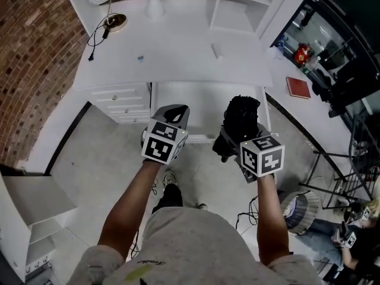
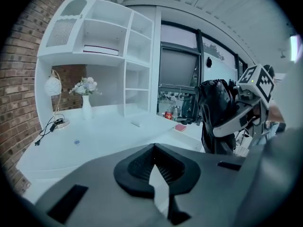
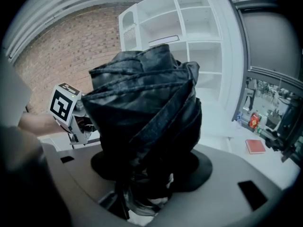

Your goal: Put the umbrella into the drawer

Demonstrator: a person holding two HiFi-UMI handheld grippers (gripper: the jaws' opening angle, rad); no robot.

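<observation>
Black folded umbrella [image 1: 242, 113] sits gripped in the right claw [image 1: 233, 140], near the white counter [image 1: 178, 58]; left claw [image 1: 173, 116], pinched together, carries nothing.

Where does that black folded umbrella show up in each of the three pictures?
Head view: black folded umbrella just right of centre.
Left gripper view: at the right side.
Right gripper view: fills the middle, clamped between the jaws.
Shared landmark: small red book on the white desk, in all three.
</observation>
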